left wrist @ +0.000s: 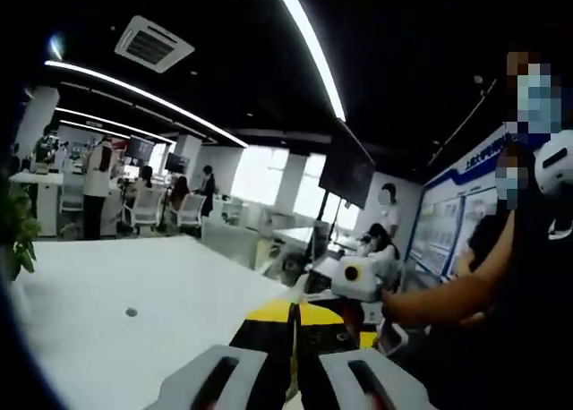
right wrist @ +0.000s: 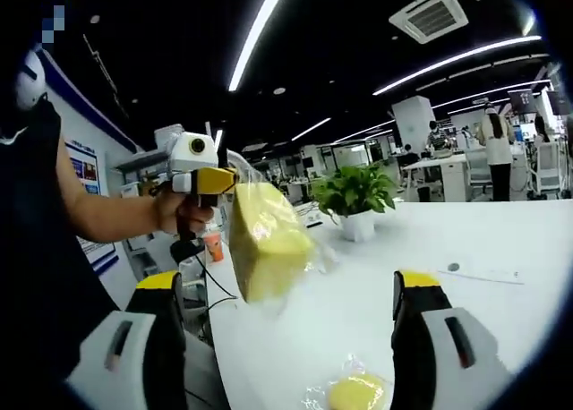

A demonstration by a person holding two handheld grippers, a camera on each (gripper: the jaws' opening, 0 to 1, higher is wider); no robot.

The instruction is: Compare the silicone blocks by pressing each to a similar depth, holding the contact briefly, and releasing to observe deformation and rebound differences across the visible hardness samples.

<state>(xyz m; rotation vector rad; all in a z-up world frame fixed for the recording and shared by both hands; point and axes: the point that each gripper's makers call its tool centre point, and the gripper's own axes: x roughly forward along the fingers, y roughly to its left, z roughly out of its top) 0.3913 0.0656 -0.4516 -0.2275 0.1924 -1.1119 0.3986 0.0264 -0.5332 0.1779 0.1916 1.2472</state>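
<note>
Across the left gripper view, a broad white table (left wrist: 134, 289) fills the lower left, bare but for a small dark dot, its far edge running toward the office desks and chairs behind. At the bottom centre, the left gripper (left wrist: 293, 374) has its two grey jaws close together with only a thin gap between them; a yellow and black shape sits just beyond the tips, and I cannot tell whether the jaws pinch anything. To the right of centre, the right gripper (left wrist: 358, 280) comes in, held by a person's arm (left wrist: 448, 298) reaching from the right edge.

Over in the right gripper view, the person's dark-clothed body fills the left side, and a hand (right wrist: 183, 215) at left of centre grips the left gripper (right wrist: 219, 182) by its handle. From that tool's tip hangs a yellow silicone block (right wrist: 269, 244) in a clear wrapper, lifted off the table and tilted, at the middle of the frame. The right gripper (right wrist: 285, 334) stands spread wide, its yellow-capped jaws rising at lower left and lower right, and the hanging block lies between and above them, touching neither. At bottom centre, a second yellow block (right wrist: 356, 392), rounder and also wrapped, lies on the white table (right wrist: 483, 240) between the jaws. A potted plant (right wrist: 356, 200) stands on the table at upper centre; to its right the tabletop runs open to the far edge.
</note>
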